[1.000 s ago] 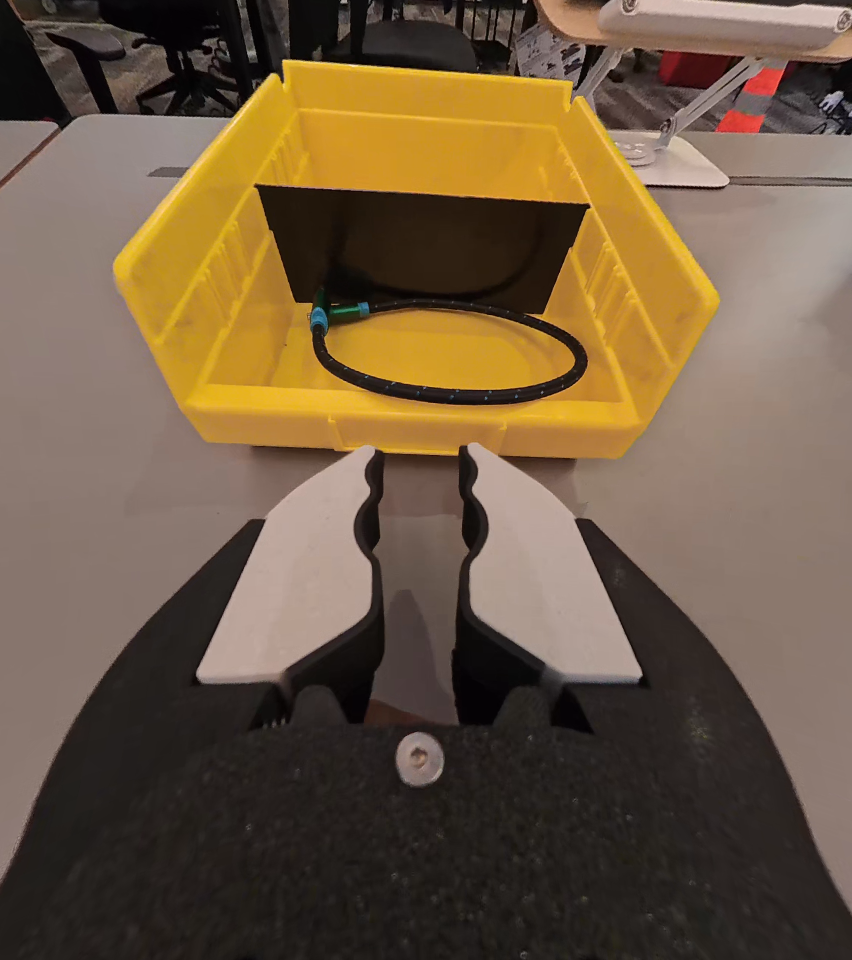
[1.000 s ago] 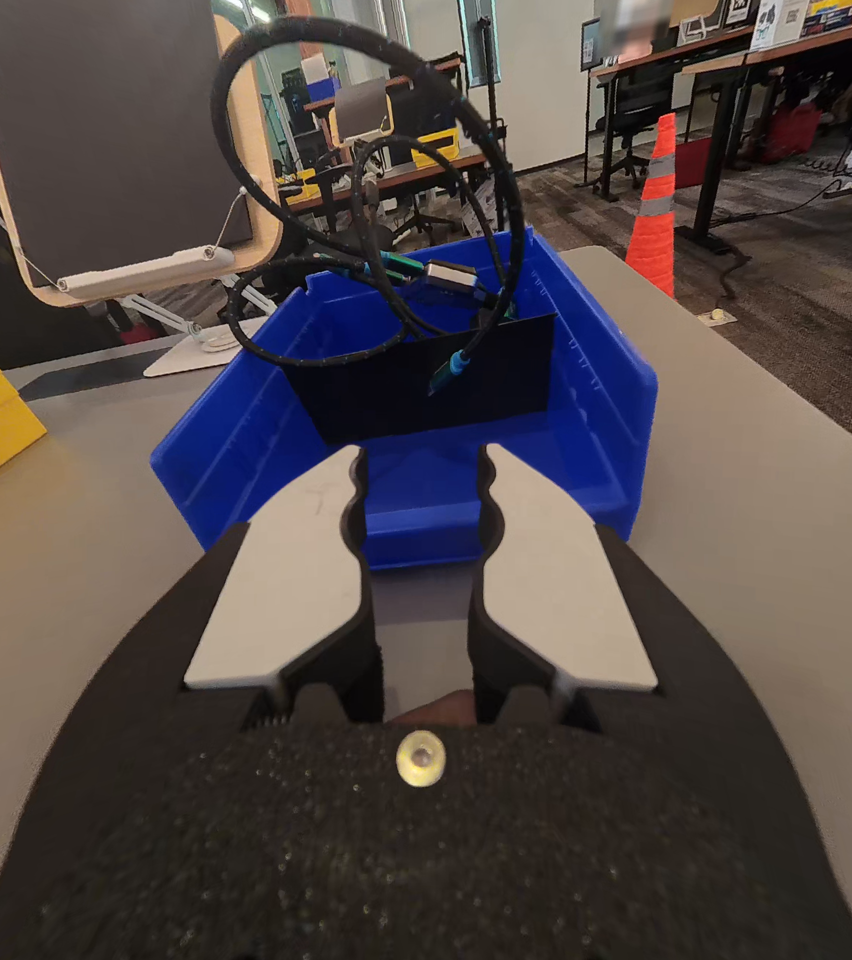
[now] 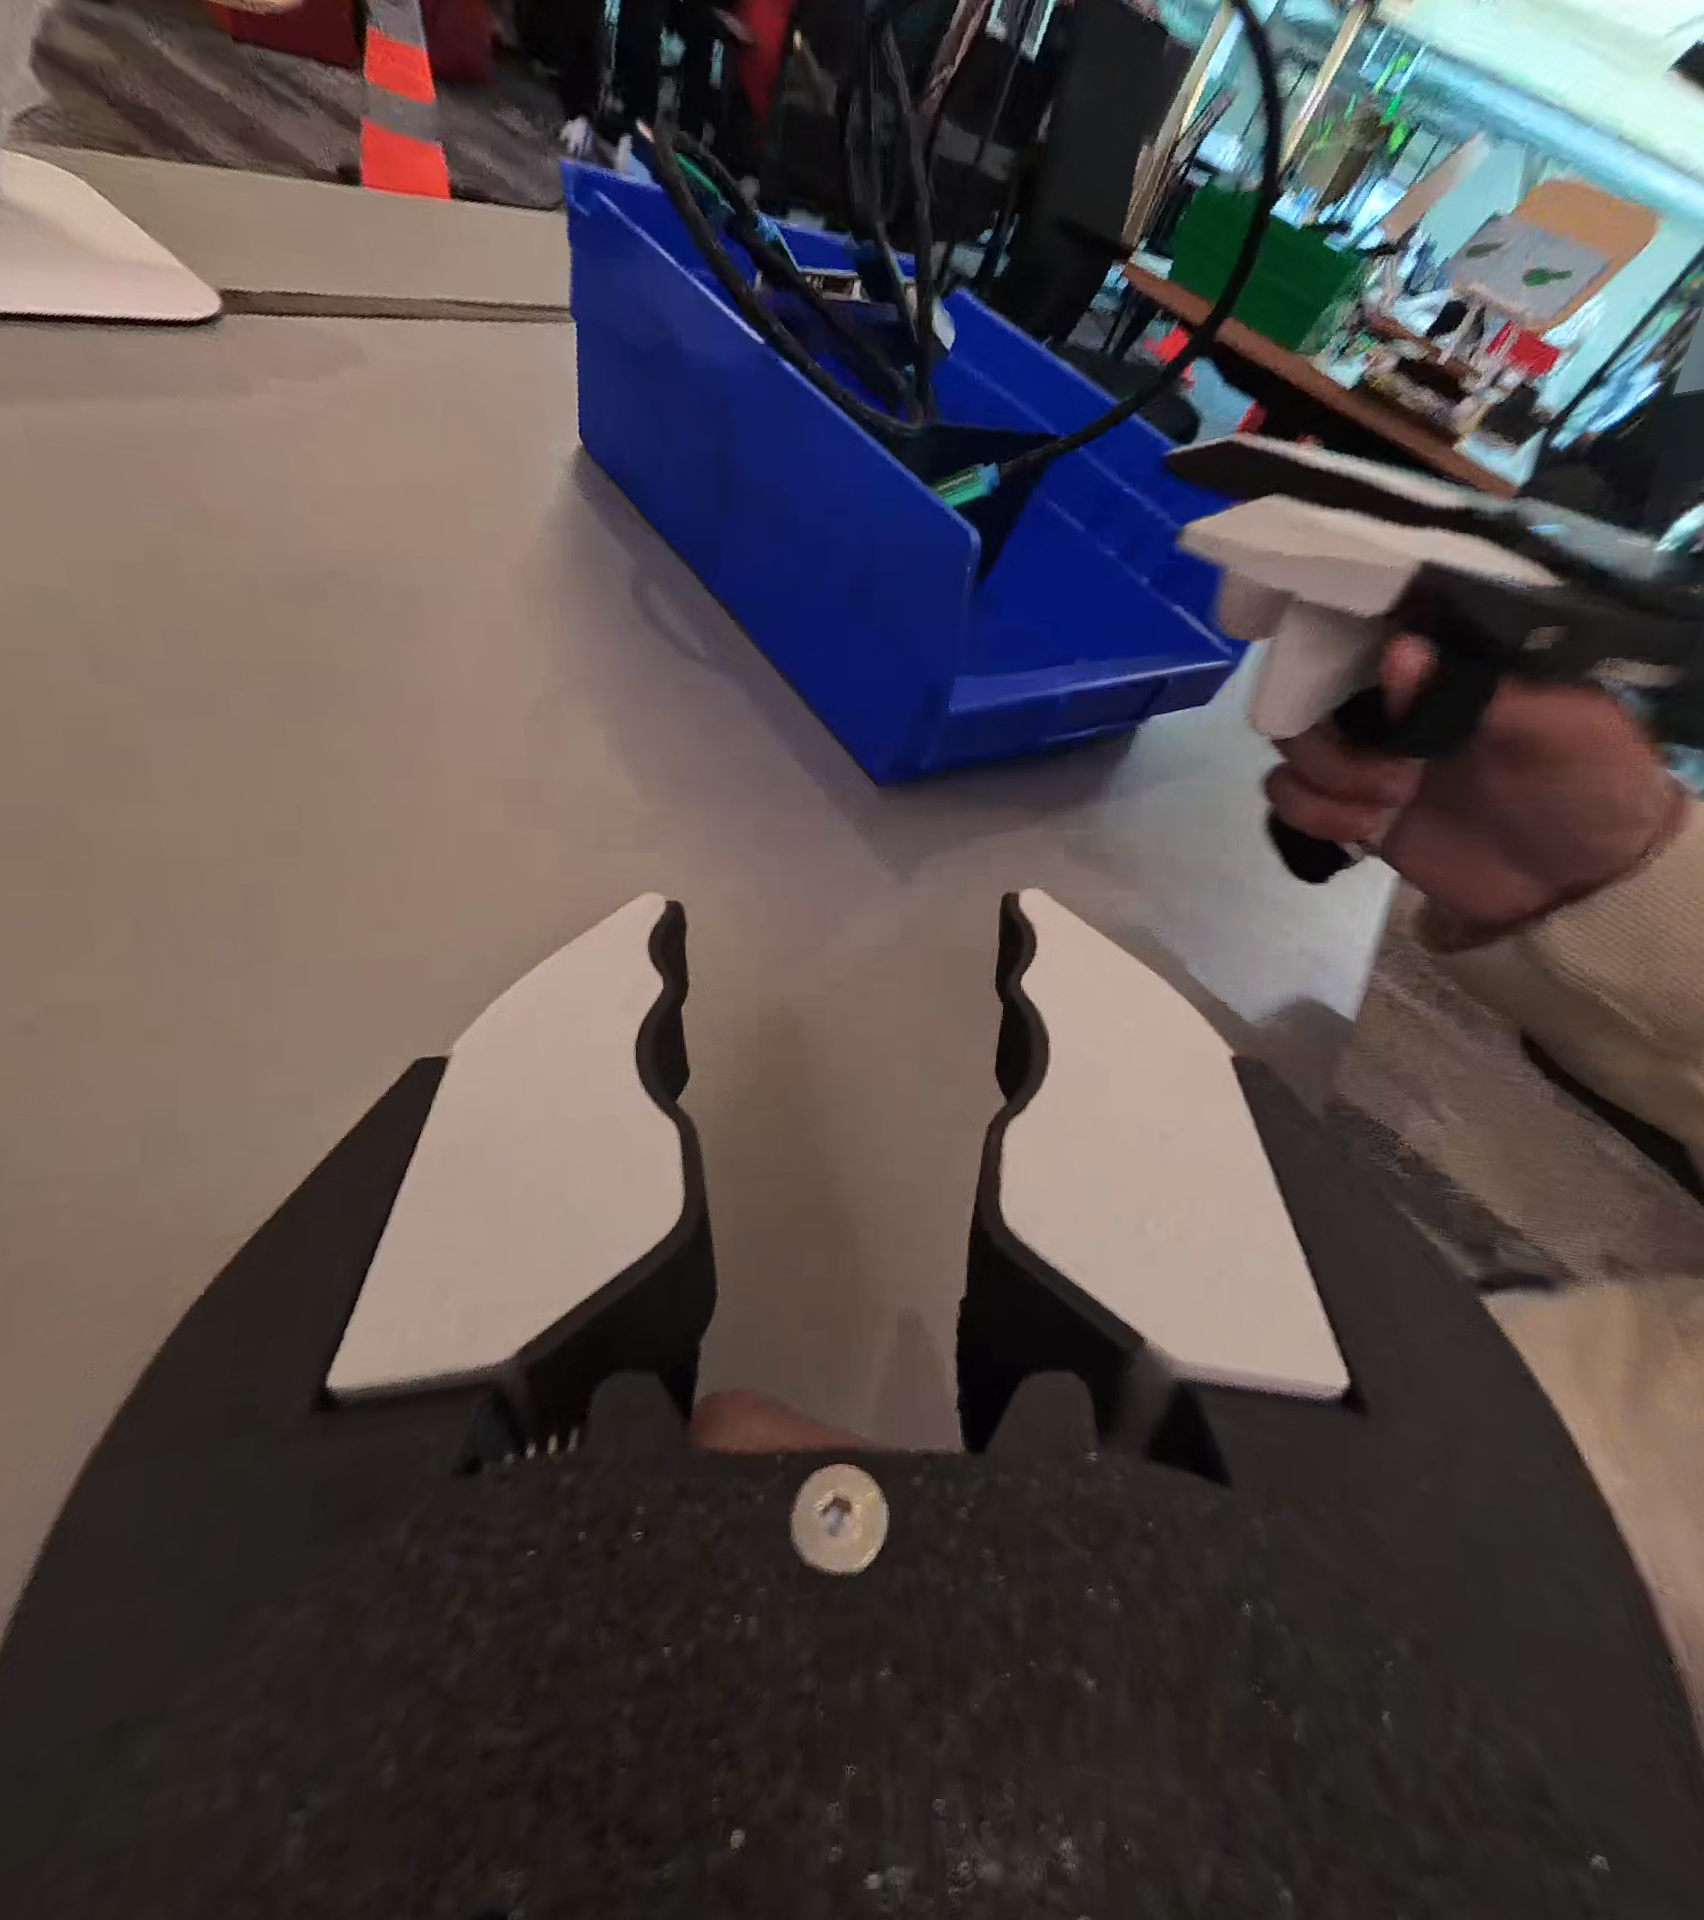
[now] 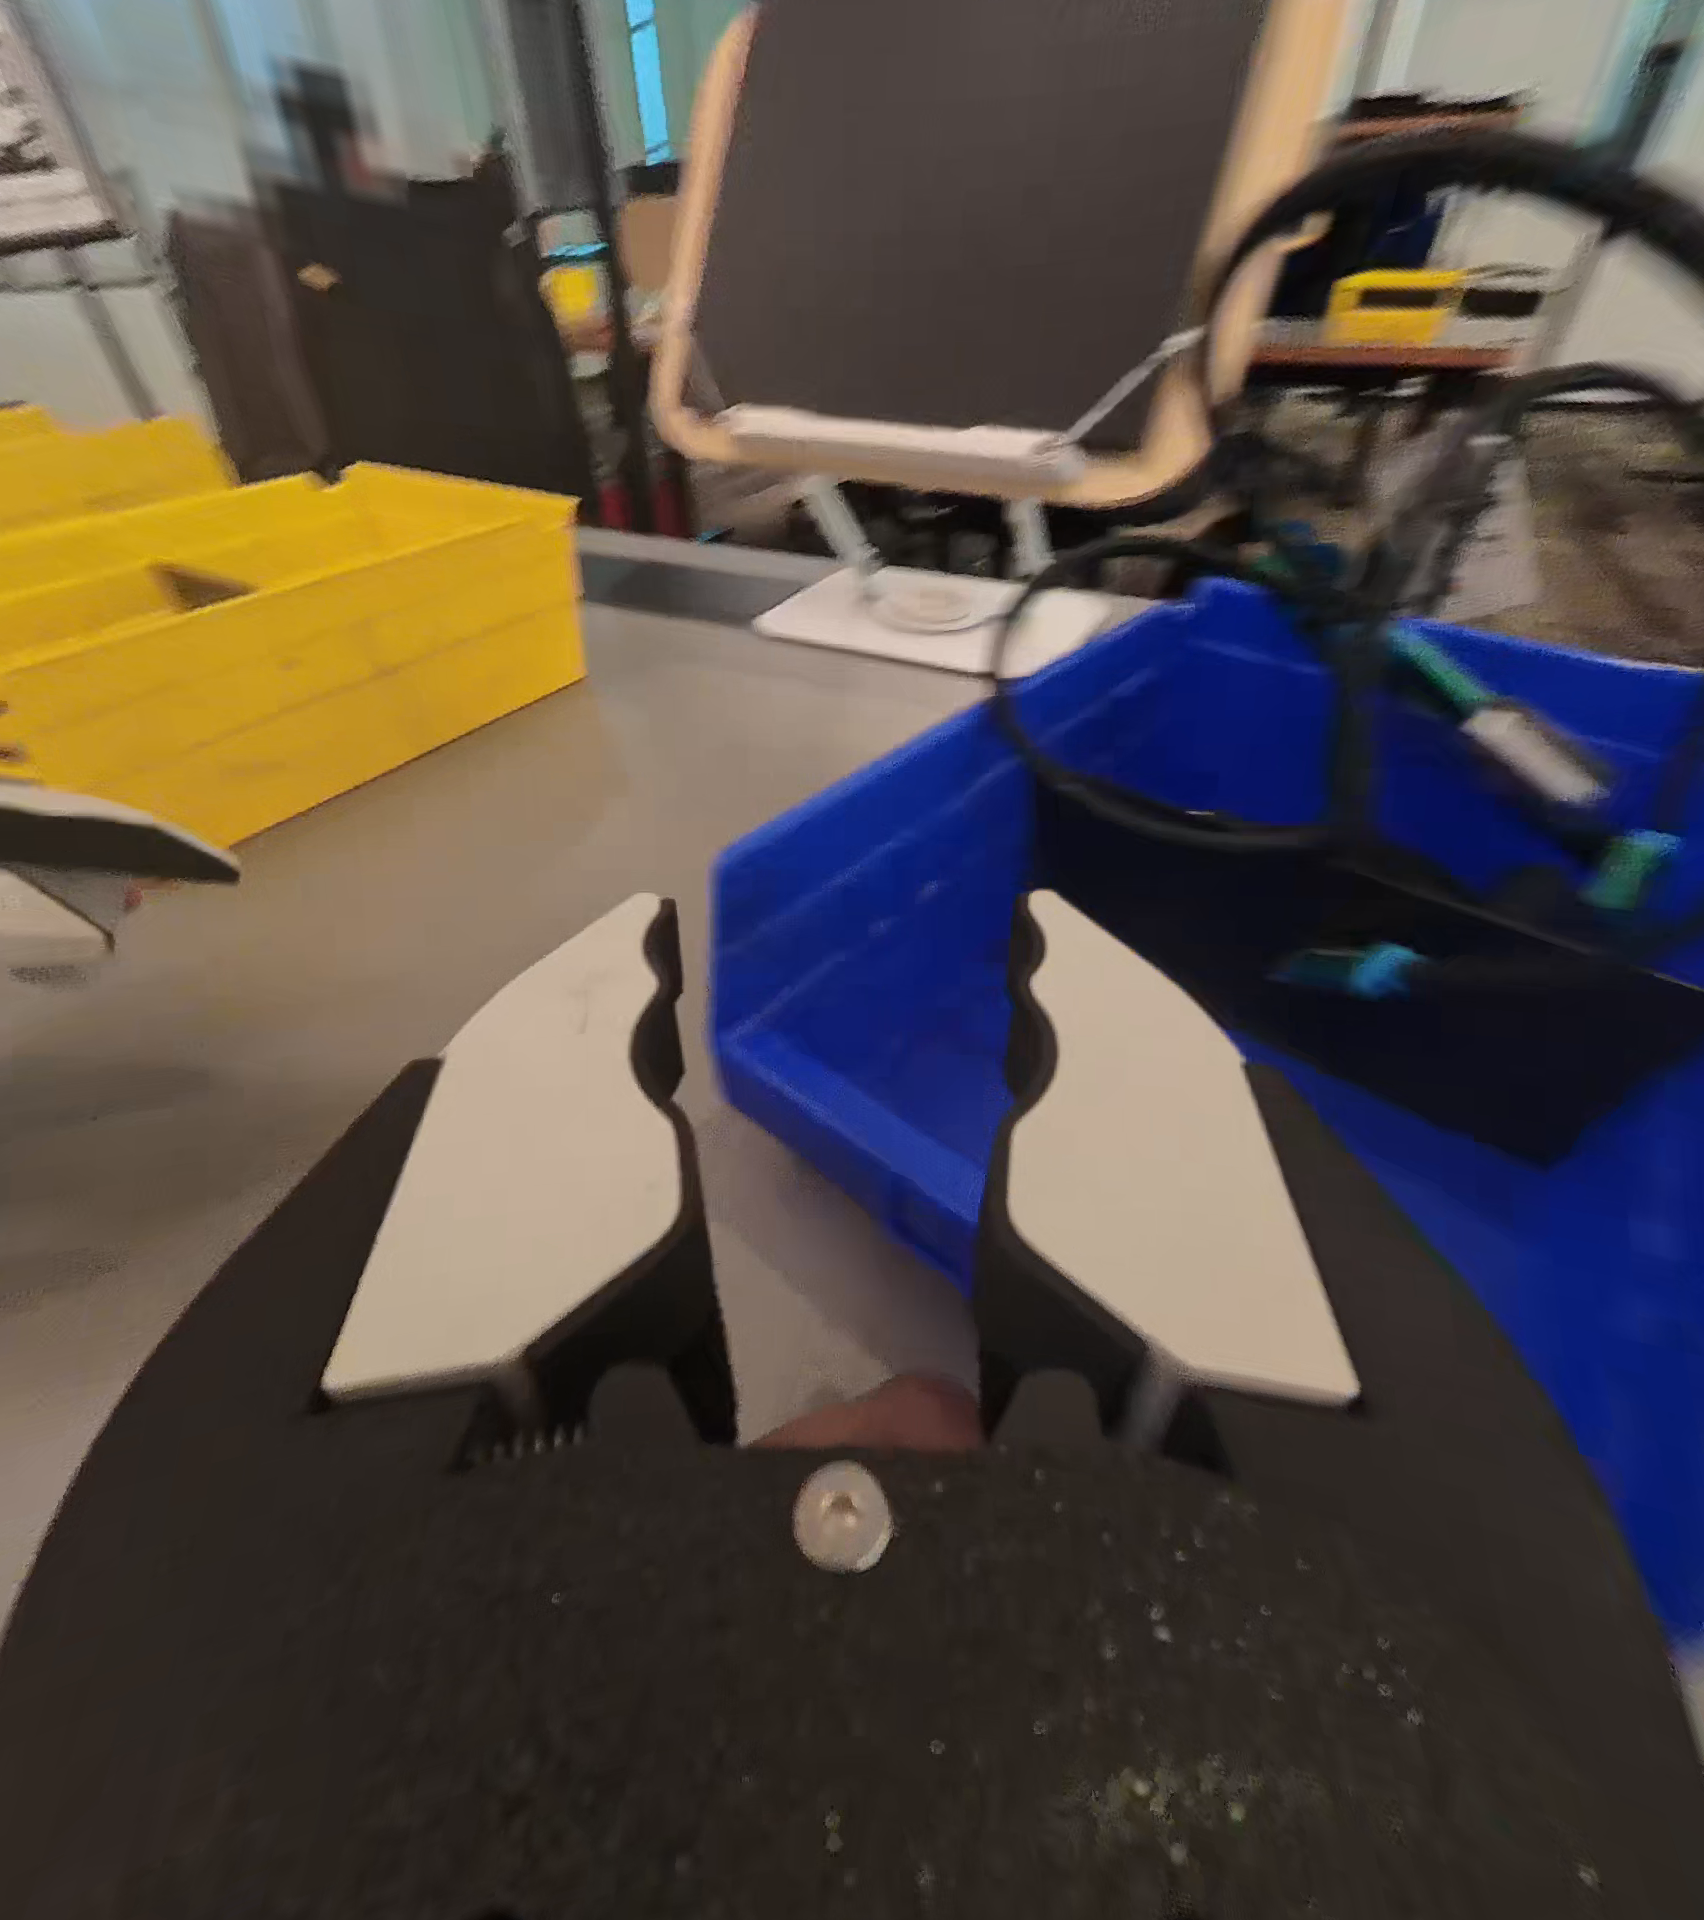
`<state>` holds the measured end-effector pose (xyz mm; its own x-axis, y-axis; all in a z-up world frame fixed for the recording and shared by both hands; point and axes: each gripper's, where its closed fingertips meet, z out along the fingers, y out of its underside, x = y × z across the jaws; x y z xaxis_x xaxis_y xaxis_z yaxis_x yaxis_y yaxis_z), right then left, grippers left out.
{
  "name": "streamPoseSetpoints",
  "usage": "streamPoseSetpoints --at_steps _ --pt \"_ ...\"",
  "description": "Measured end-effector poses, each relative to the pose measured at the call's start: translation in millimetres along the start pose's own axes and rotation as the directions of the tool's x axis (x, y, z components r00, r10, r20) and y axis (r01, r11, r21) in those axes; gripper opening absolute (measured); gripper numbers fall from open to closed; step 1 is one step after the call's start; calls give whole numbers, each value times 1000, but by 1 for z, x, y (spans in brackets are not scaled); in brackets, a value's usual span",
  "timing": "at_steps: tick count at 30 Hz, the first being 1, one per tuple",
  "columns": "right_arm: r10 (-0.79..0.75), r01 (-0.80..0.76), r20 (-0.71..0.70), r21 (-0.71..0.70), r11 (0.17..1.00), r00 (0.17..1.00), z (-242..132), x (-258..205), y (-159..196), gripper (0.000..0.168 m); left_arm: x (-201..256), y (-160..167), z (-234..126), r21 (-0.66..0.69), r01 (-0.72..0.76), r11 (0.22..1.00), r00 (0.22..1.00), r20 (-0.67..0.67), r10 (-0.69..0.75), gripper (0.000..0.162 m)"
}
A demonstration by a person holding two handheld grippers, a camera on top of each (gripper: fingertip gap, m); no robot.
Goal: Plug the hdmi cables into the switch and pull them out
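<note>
Cables [image 4: 1347, 727] lay tangled in the blue bin [image 3: 806, 540], their black braided loops springing up well above its rim, with teal-green plugs [image 4: 1627, 868] hanging near a dark divider [image 4: 1450, 997] inside. A small silver-grey block [image 4: 1534, 764] sat among them, probably the switch, though blur left that uncertain. The left tool [image 3: 837, 997] hovered over bare bench [image 3: 204, 727], its fingers apart and holding nothing, short of the bin. The right tool [image 4: 843, 997] was likewise spread and empty, its tips at the bin's near corner; in the left view it showed [image 3: 1347, 582] side-on beside the bin, held by a hand [image 3: 1471, 800] in a cream sleeve. A yellow bin [image 4: 308, 644] stood farther off on the bench. Judging by the loops, the cables were light but stiff and springy, likely to drag neighbours along when lifted. The braid would slip and twist in a pinch, so the sounder hold was the hard plug body, just behind its metal end, with the other tool steadying the switch.
</note>
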<state>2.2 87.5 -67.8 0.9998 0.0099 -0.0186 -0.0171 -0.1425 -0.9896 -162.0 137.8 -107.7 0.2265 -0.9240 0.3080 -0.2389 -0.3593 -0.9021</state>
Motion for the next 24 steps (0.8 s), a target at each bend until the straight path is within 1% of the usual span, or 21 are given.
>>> streamPoseSetpoints --at_steps 2,3,4,6,7,8,10,11,12,13,14,15,17,18,19,21,22,24 --pt "20 -15 -191 27 1000 981 -23 44 -1 57 -4 -6 35 -52 -27 998 995 92 32 53" --pt "3 2 -312 16 1000 950 -38 70 2 51 -3 -10 51 -70 -36 997 992 116 44 51" --pt "-29 25 -422 -16 1000 906 -52 93 7 49 4 -15 68 -68 -40 997 992 114 48 51" --pt "-105 101 -545 -38 994 832 -75 118 5 48 18 -26 98 -54 -54 997 993 102 59 51" --pt "-120 115 -589 -47 992 799 -84 127 3 43 24 -29 112 -59 -68 996 992 102 73 51" --pt "-112 93 -613 -63 994 782 -87 134 7 38 28 -29 126 -79 -81 994 990 111 90 51" --pt "-88 20 -598 -119 993 796 -79 137 24 44 33 -27 150 -122 -105 987 984 133 121 52" --pt "-97 3 -601 -156 988 793 -73 139 33 48 34 -25 160 -142 -116 983 980 145 136 51" --pt "-111 -20 -625 -198 980 773 -69 143 43 49 33 -24 169 -155 -116 981 976 165 141 51" --pt "-115 -59 -647 -241 969 754 -65 147 55 47 29 -23 175 -163 -107 981 969 204 140 54" --pt "-104 -112 -660 -277 954 744 -61 149 67 45 22 -24 180 -170 -98 980 956 257 141 51" --pt "-60 -160 -660 -269 950 749 -57 148 72 39 17 -25 182 -171 -87 981 947 292 135 39" --pt "49 -255 -685 -203 945 727 -54 148 75 13 12 -28 185 -159 -17 987 947 314 67 33" --pt "79 -286 -697 -186 940 713 -54 149 76 8 8 -30 184 -156 27 987 945 326 25 26" --pt "88 -297 -700 -182 937 709 -54 149 76 7 4 -32 183 -157 46 987 941 338 10 17" --pt "116 -306 -675 -170 937 728 -48 142 72 3 -6 -35 178 -161 17 987 930 364 44 9" --pt "118 -304 -672 -166 938 731 -46 138 69 2 -9 -35 174 -166 7 986 927 370 56 7" --pt "62 -254 -675 -190 948 736 -41 127 62 2 -17 -35 163 -168 0 986 920 387 66 5"
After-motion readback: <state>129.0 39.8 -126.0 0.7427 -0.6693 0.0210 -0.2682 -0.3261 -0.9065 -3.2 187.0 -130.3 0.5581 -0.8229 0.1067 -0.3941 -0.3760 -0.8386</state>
